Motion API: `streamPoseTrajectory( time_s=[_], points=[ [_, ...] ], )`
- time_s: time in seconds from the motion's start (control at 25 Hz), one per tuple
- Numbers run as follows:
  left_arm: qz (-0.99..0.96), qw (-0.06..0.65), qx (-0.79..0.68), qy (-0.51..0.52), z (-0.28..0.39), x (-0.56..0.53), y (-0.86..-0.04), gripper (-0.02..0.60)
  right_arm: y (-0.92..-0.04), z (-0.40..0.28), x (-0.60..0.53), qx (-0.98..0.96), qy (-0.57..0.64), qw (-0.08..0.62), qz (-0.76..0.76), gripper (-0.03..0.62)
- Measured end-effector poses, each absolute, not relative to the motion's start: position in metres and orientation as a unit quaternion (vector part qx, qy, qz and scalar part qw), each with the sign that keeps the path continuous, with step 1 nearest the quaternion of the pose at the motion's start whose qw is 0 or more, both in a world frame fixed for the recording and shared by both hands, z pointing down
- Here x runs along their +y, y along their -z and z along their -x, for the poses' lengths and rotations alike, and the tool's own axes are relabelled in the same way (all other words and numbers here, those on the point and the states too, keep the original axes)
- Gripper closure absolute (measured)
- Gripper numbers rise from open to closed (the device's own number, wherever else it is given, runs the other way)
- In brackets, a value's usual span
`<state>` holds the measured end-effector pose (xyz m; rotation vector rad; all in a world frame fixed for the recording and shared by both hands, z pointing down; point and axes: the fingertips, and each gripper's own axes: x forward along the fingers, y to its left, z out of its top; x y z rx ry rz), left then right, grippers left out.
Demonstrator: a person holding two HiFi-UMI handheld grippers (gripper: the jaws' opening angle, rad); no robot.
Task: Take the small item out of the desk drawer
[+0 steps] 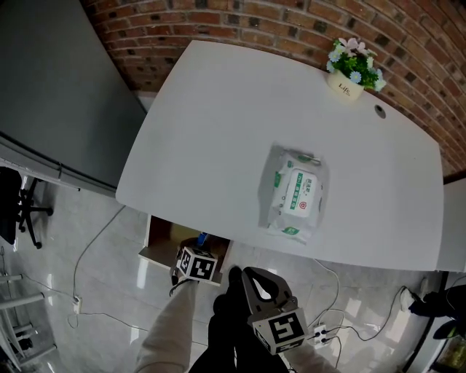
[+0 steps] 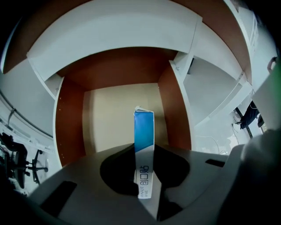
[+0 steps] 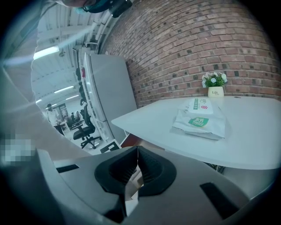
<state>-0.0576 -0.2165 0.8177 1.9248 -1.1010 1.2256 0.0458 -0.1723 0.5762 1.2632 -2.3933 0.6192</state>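
- The left tool (image 2: 145, 151) is clamped on a small box (image 2: 144, 127), one jaw pressing each broad face.
- The small box is slim and stands upright with its narrow edge to the camera. Its upper part is bright blue and its lower part white with dark print. The top flap looks slightly torn or lifted.
- The box sits over the pale floor of the open drawer (image 2: 109, 123), between reddish-brown side walls. Whether it touches that floor cannot be told.
- In the head view, the drawer juts out from under the near edge of the white bench (image 1: 218, 131).
- The right tool (image 3: 135, 151) is clenched on nothing, its jaws meeting, near the bench's edge.
- On the bench lie a pack of wipes (image 1: 294, 193) and, well apart, a flower pot (image 1: 352, 69) by the brick wall (image 1: 255, 22).
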Motion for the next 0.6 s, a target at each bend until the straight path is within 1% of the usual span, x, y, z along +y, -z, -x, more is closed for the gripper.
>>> streamPoseTrajectory(
  time_s=[0.6],
  points=[
    [-0.759, 0.284, -0.438, -0.388, 0.073, -0.197, -0.73, 0.502, -0.541, -0.031, -0.159, -0.851, -0.198, 0.155, -0.46, 0.566]
  ],
)
